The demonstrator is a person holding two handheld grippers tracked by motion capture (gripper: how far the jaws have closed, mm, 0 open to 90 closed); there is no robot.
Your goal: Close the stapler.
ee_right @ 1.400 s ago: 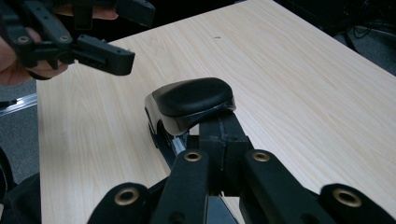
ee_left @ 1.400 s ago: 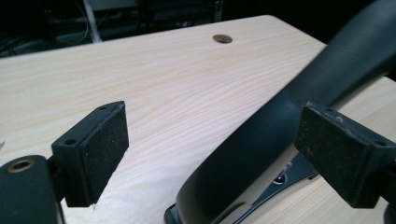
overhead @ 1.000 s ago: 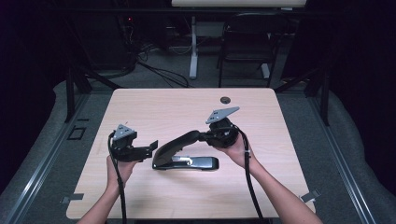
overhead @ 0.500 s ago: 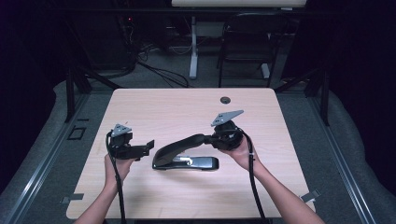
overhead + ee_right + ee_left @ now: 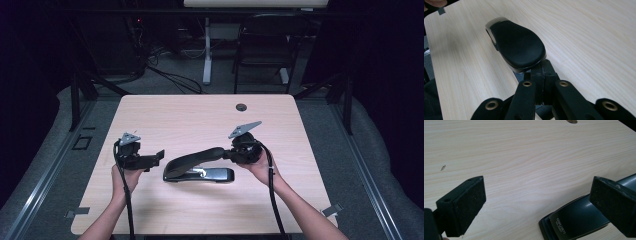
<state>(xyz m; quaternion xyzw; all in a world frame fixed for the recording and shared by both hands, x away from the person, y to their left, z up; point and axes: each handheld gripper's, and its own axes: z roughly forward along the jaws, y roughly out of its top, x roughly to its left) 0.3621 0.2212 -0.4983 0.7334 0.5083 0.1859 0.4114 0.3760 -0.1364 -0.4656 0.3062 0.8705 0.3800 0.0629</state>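
A: The stapler (image 5: 199,167) lies mid-surface (image 5: 200,120). Right gripper (image 5: 239,152) jaws are together, pressing its raised arm; left gripper (image 5: 150,160) jaws have just been opening, nothing between them.

B: Risk: the smooth, rounded black arm could slip aside, since nothing steadies the glossy base.

Between your grippers the stapler (image 5: 200,167) with its raised handle blocks the middle of the table (image 5: 200,120), while the far half beyond it lies open to you.
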